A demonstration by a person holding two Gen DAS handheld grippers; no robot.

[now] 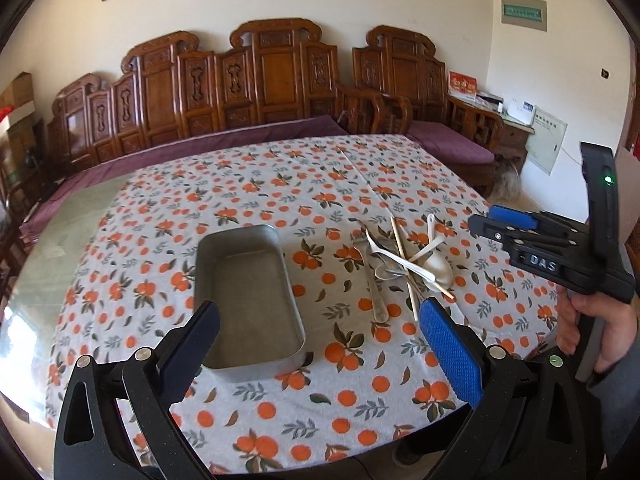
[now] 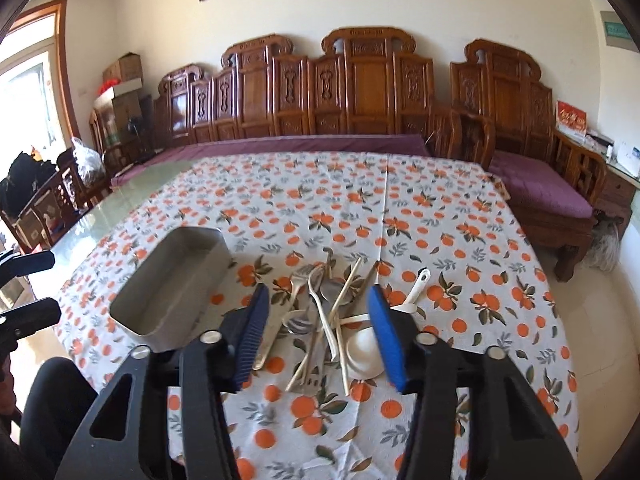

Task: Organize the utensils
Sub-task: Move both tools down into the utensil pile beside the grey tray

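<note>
— Hovering over the pile, the right tongs (image 2: 316, 332) stand half spread, pinching nothing; the utensils (image 2: 320, 320) lie right under them, long axes mostly running away from the tips.

— And the left tongs (image 1: 320, 344)?

— Spread wide, empty, above the metal tray's (image 1: 208, 280) near end on the bench (image 1: 360, 184). The right hand is nearer the pile.

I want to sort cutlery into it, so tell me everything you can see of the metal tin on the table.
The metal tin is a dull grey, oblong box with rounded corners, low upright walls and no lid in sight. It is empty and sits flat on the orange-print tablecloth, beside the utensil pile and apart from it. Neither gripper touches it.
</note>
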